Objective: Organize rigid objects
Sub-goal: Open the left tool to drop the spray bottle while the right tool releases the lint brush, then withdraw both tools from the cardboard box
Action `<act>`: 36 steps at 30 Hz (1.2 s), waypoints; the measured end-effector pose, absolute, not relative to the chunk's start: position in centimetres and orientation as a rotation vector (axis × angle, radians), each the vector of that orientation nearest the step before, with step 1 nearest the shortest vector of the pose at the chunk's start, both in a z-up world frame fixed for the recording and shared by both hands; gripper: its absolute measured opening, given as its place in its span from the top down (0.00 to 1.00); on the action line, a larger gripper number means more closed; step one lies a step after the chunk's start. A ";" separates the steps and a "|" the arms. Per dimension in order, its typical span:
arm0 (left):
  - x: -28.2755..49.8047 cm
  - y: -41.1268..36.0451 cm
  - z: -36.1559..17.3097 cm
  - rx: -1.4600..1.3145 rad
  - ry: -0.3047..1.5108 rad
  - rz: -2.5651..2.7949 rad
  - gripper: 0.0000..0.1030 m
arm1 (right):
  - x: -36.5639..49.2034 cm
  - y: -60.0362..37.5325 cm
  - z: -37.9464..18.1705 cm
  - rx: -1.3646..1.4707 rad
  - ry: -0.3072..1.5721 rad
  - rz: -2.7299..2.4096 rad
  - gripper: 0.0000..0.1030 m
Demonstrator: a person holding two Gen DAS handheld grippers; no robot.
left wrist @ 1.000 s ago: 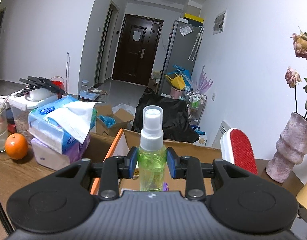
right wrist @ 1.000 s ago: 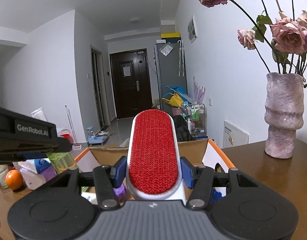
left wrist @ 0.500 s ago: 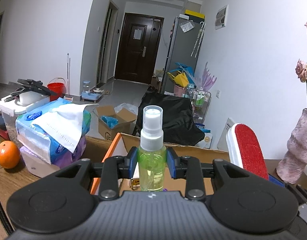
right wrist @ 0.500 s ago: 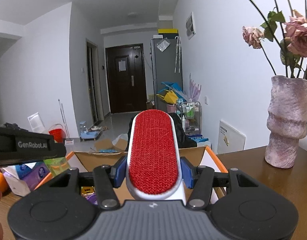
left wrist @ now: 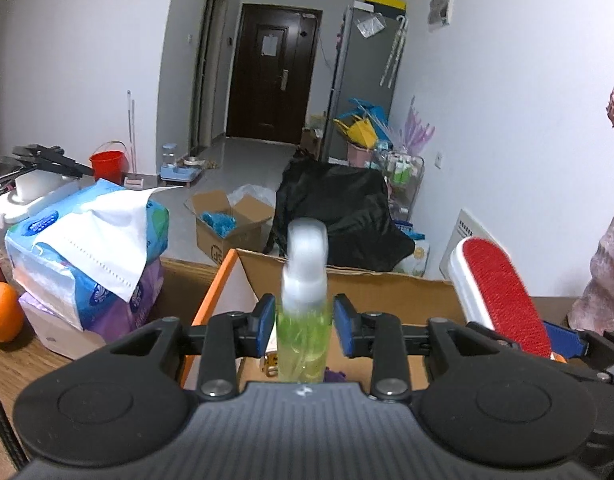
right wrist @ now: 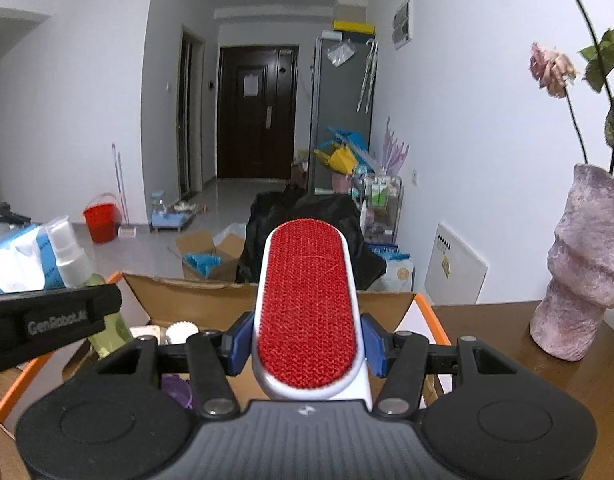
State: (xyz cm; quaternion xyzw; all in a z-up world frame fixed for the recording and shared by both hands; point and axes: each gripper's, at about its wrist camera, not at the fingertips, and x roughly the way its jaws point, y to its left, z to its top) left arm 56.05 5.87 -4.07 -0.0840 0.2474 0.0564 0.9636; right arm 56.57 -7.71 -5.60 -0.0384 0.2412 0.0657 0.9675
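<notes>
Both tools over the box [right wrist: 391, 300]: left gripper [left wrist: 305, 328] spread, bottle [left wrist: 303, 320] dropping in, right gripper [right wrist: 307, 344] pinching the brush [right wrist: 307, 304], not yet placed.

The spray bottle [left wrist: 303, 308] looks smeared and fuzzy in the left wrist view, so its white cap has no clear shape. Its bottom is hidden behind the left gripper [left wrist: 303, 330]. The gaps beside it are too blurry to tell whether the pads touch it.

The lower end of the lint brush [right wrist: 307, 312] is hidden behind the right gripper [right wrist: 307, 344].

The things lying in the cardboard box [right wrist: 179, 292] are mostly covered and too small to name.

The vase [left wrist: 605, 280] is cut off by the right edge, and so are its flowers [right wrist: 553, 68] at the top.
</notes>
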 end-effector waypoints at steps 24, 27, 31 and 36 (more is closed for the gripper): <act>53.8 7.2 -2.4 -0.109 0.494 0.185 0.00 | 55.5 -9.3 -4.6 -0.104 0.489 0.066 0.00; 53.3 7.3 -2.2 -0.113 0.486 0.184 0.00 | 55.1 -9.5 -4.5 -0.100 0.491 0.071 0.00; 52.5 7.6 -2.0 -0.133 0.489 0.179 0.00 | 54.3 -10.1 -4.1 -0.088 0.484 0.072 0.00; 51.1 7.5 -1.7 -0.125 0.497 0.153 0.00 | 52.9 -11.1 -3.5 -0.063 0.471 0.074 0.00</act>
